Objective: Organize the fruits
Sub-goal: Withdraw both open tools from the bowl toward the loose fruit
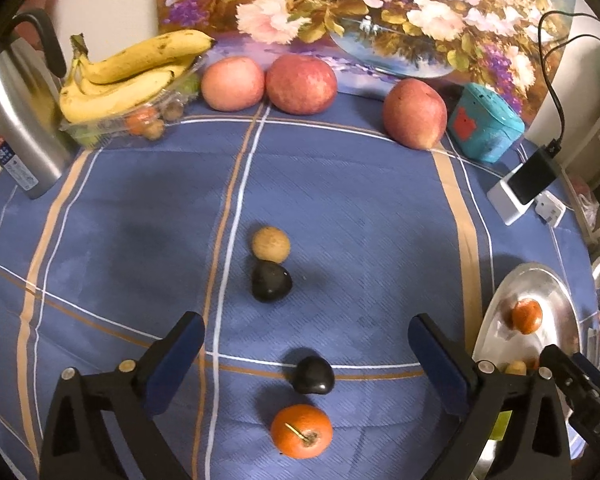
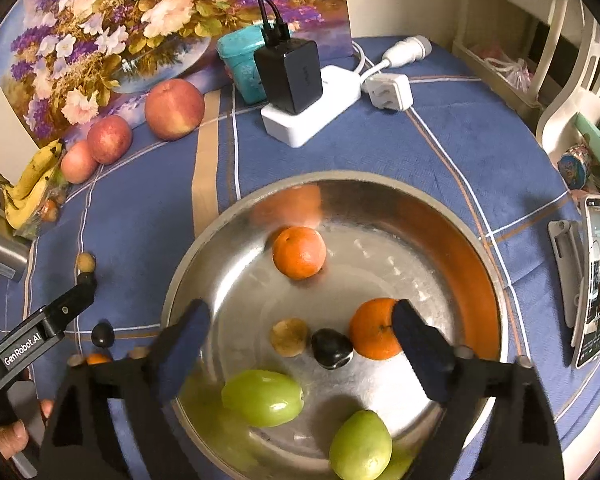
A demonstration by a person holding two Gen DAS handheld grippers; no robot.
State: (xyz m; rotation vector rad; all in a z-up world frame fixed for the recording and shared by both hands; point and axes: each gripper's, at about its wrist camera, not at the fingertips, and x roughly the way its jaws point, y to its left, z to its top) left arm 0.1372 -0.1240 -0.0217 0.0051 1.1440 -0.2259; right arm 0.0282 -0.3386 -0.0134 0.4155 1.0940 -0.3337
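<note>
My left gripper stands wide open over the blue cloth, with a small black fruit lying untouched between its fingers and an orange just below. Farther ahead lie a tan round fruit and another black fruit. My right gripper is open above the steel bowl. In the bowl lie two oranges, a tan fruit, a black fruit and green fruits. No pad touches any of them.
Three apples and bananas on a plastic tray line the back edge by a flower painting. A steel kettle stands at the left. A teal box, chargers and a phone sit to the right.
</note>
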